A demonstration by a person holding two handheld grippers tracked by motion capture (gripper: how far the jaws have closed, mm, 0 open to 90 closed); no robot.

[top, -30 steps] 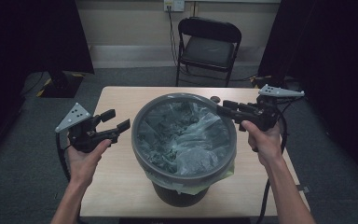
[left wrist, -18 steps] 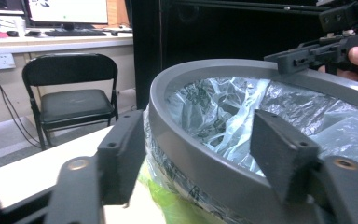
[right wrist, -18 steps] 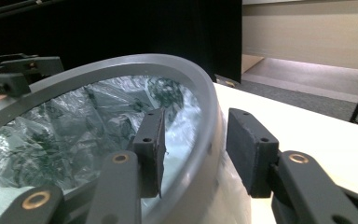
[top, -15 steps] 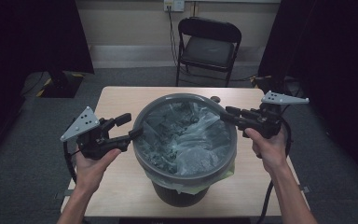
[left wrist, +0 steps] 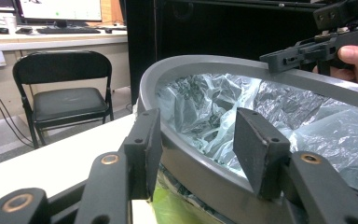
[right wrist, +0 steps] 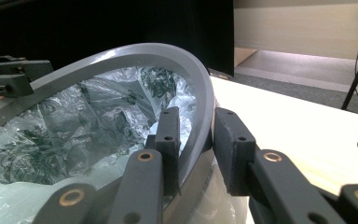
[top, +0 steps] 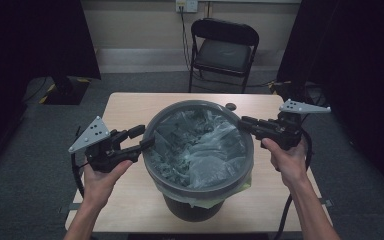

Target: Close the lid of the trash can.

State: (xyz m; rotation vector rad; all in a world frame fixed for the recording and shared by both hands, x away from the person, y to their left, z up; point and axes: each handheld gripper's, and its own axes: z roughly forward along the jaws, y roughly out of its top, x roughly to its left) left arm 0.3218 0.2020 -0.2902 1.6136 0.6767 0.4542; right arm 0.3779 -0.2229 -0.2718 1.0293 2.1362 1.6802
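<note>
Left gripper [top: 144,139]: it has come in from the left to the bin's rim at 9 o'clock. Its jaws have just been closing, one outside the rim and one inside. In the left gripper view there is a gap on both sides, so they do not grip yet.
Right gripper [top: 244,122]: it has drawn back from over the bin to the rim at 3 o'clock. Its jaws have just been closing around the ring [right wrist: 200,116]. The pads look very near or already touching; I cannot tell if they press.
Meaning: both sides are now placed to take the ring; probably the next step is to lift it off.
Bin [top: 198,150]: it stands in the middle of the table [top: 130,107], upright, near the front edge.
Contents: a clear crumpled bag [top: 200,145] lines it. A yellow-green edge [left wrist: 177,207] hangs below the ring.
Chair [top: 224,47]: at 12 o'clock, behind the table.
</note>
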